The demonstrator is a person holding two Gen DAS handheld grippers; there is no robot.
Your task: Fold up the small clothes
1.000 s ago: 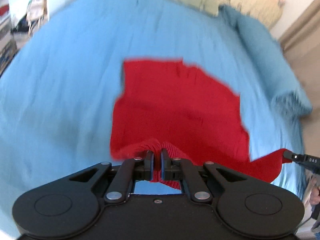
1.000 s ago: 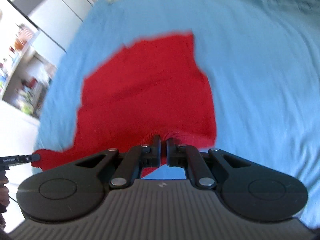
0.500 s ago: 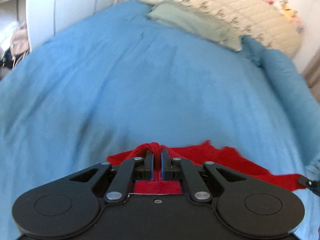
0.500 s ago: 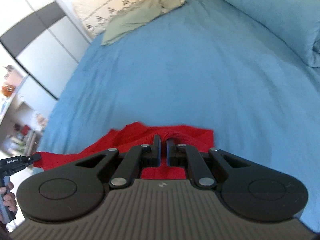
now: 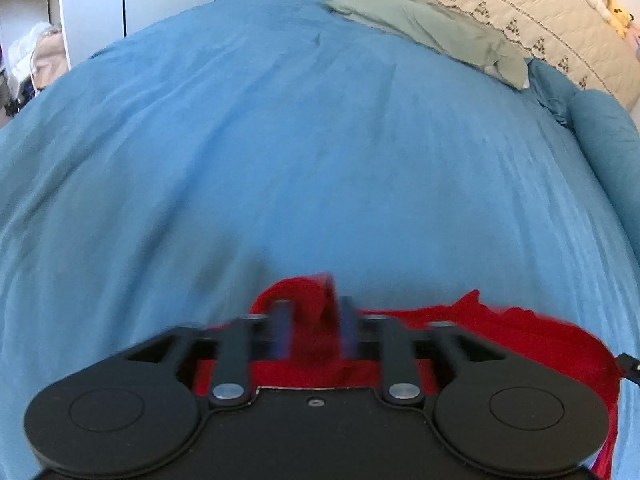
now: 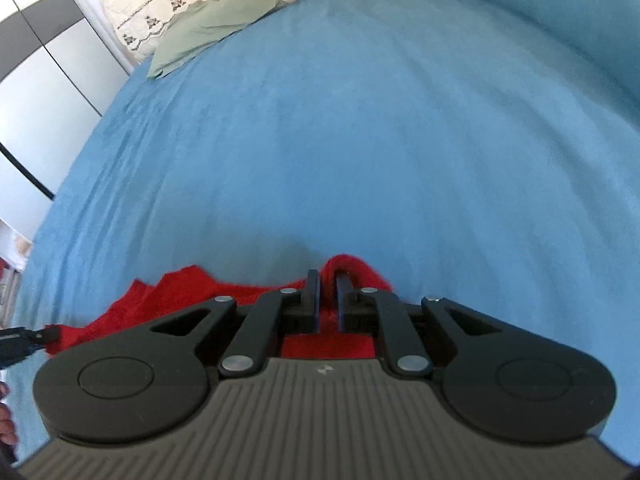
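Though left claw (image 5: 314,306) released, right claw (image 6: 328,280) clenched on red garment (image 6: 172,292) atop blue bedspread (image 6: 360,140).

Ahead toward twelve o'clock the blue bedspread (image 5: 304,152) lies flat and open. A green pillow (image 5: 432,28) sits at one o'clock, a rolled blue duvet (image 5: 608,144) at two.

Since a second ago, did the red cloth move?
Yes. The red cloth was spread across the blue bedspread; now it sits bunched at the near edge, by the left hand-held gripper.
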